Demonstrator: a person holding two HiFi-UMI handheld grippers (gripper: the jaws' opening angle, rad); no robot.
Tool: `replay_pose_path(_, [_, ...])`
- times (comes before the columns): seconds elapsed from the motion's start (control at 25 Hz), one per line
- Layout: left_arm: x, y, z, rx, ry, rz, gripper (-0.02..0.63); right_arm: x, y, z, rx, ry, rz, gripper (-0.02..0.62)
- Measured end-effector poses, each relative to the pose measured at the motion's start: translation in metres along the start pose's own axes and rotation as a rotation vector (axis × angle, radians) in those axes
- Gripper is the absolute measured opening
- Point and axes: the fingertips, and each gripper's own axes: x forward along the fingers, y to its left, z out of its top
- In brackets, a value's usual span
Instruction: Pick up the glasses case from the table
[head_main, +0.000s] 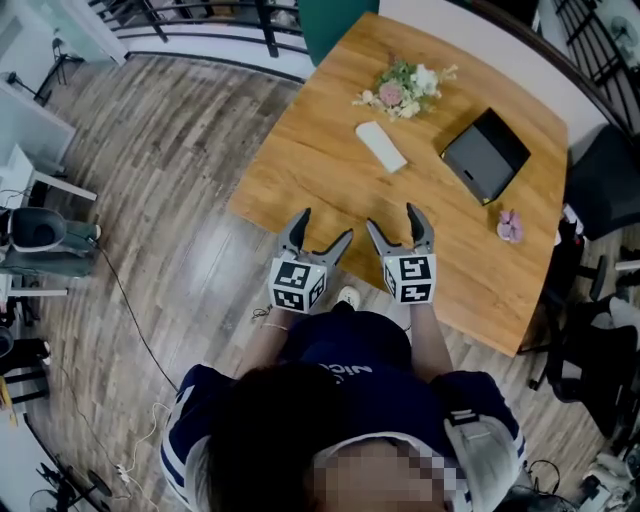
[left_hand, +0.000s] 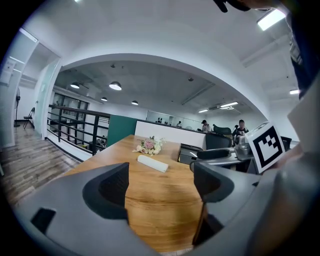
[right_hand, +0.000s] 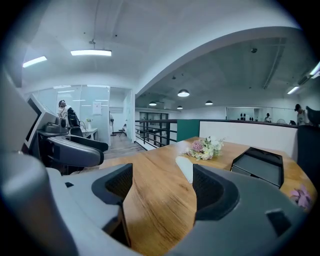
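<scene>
Wooden table (head_main: 320, 175), closed glasses case (head_main: 381, 146).

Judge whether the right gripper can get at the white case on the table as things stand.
Probably yes. The right gripper is open and empty at the near edge of the table, and only bare wood lies between it and the case.

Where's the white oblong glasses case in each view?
Head view: white oblong glasses case, upper centre.
Left gripper view: case at centre, beyond the jaw gap.
Right gripper view: case at centre, toward the gap's right side.
Shared landmark: pink-and-white flower bouquet just beyond it.
</scene>
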Motion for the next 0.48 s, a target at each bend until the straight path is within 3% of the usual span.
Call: replay_pose_path(0.48, [0.043, -0.006, 0.005, -0.013, 0.018, 0.009, 0.405, 0.012, -0.043, -0.004, 0.028, 0.021, -0.005, 0.37])
